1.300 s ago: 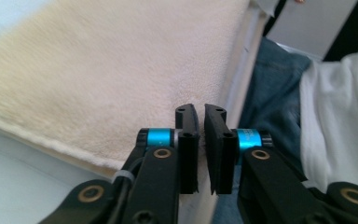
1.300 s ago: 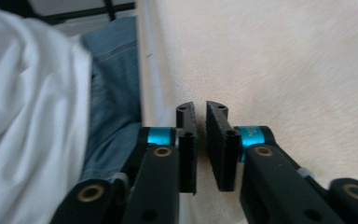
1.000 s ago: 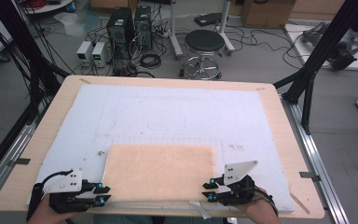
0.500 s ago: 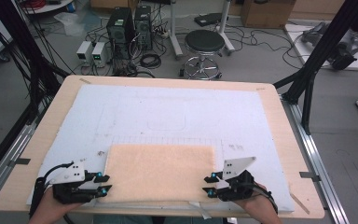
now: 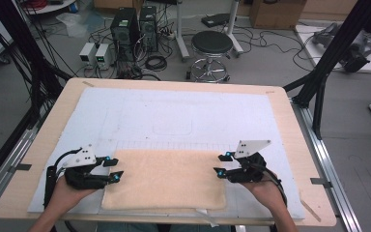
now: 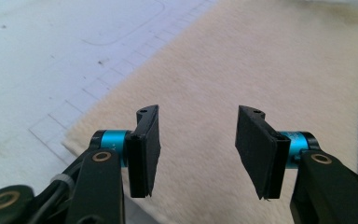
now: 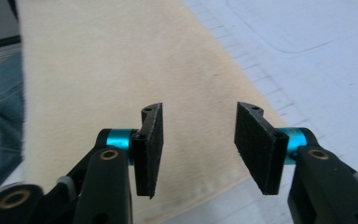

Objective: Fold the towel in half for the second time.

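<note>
A cream-coloured towel (image 5: 166, 178) lies flat on the white mat near the table's front edge. My left gripper (image 5: 114, 169) stands open at the towel's left edge, its jaws pointing right over the cloth. My right gripper (image 5: 221, 164) stands open at the towel's right edge, jaws pointing left. In the left gripper view the towel (image 6: 242, 70) spreads beyond the open gripper (image 6: 198, 149), with nothing between the pads. The right gripper view shows the towel (image 7: 112, 65) under the open gripper (image 7: 198, 147), its edge running diagonally to the mat.
The white mat (image 5: 183, 113) with faint drawn outlines covers most of the wooden table (image 5: 290, 121). Beyond the table stand a black stool (image 5: 211, 46), computer towers (image 5: 135, 24) and cables on the floor. Black frame posts rise at both sides.
Both grippers have moved inward and forward, from beside the towel's near corners to its side edges. The towel has not moved.
</note>
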Demonstrator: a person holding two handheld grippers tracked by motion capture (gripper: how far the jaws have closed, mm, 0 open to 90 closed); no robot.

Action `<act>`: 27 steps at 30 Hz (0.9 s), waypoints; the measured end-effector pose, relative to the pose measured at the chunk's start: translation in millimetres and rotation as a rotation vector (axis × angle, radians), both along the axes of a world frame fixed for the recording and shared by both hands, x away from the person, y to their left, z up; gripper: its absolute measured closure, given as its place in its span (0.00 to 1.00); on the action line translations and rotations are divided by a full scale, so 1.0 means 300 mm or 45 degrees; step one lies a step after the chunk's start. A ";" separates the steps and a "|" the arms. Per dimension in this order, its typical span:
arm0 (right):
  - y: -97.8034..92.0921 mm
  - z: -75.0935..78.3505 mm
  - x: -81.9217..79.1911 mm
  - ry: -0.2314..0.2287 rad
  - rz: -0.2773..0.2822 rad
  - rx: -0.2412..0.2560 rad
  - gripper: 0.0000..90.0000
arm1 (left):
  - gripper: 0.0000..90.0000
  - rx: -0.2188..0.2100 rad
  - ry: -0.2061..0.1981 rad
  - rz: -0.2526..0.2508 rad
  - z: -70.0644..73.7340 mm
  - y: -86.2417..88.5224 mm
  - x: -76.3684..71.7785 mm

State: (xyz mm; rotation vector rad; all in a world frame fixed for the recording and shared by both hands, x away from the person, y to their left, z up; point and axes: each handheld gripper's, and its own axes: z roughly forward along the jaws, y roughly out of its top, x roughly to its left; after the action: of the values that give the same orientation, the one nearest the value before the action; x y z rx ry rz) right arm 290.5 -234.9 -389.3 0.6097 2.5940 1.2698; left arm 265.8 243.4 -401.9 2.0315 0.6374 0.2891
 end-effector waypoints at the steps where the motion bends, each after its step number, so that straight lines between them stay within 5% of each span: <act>1: 0.000 0.001 0.010 0.003 -0.009 -0.001 0.55 | 0.54 -0.002 0.001 0.008 0.003 -0.002 0.009; 13: 0.000 0.009 0.111 -0.033 -0.103 -0.016 0.44 | 0.45 -0.033 0.015 0.150 -0.002 0.012 0.123; 27: 0.000 -0.058 0.178 0.073 -0.153 -0.040 0.36 | 0.41 0.003 0.120 0.200 -0.061 0.028 0.215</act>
State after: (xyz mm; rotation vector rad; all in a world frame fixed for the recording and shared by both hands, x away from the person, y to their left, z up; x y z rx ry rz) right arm 344.0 -234.9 -406.7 0.7943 2.5741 1.1899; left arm 330.4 251.9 -420.1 2.0100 0.8583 0.2873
